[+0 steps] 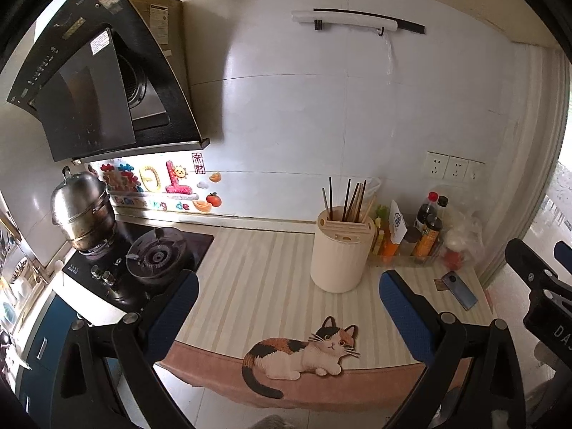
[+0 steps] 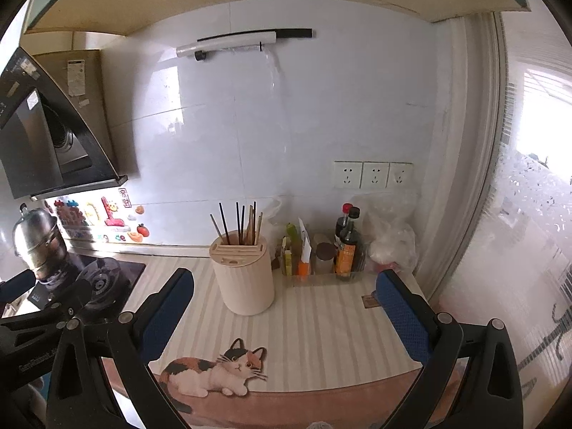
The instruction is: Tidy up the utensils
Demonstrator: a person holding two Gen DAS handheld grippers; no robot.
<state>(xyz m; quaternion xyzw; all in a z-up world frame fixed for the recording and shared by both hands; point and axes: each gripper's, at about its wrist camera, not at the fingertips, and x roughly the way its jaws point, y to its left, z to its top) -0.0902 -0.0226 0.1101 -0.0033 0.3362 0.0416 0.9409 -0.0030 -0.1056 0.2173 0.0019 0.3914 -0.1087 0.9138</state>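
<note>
A cream utensil holder (image 1: 339,252) stands on the striped counter mat (image 1: 257,279) with several chopsticks (image 1: 348,198) upright in it. It also shows in the right wrist view (image 2: 245,275), with the chopsticks (image 2: 241,223) in it. My left gripper (image 1: 287,304) is open and empty, held in front of the holder above the mat. My right gripper (image 2: 284,307) is open and empty, also in front of the holder. The right gripper's body shows at the right edge of the left wrist view (image 1: 536,286).
A gas stove (image 1: 143,257) with a steel steamer pot (image 1: 82,211) is at the left under a range hood (image 1: 96,82). Sauce bottles (image 1: 429,232), packets and a plastic bag stand at the back right. A phone (image 1: 459,289) lies on the mat. Wall sockets (image 2: 373,175) are behind. A cat picture (image 1: 304,354) marks the mat's front edge.
</note>
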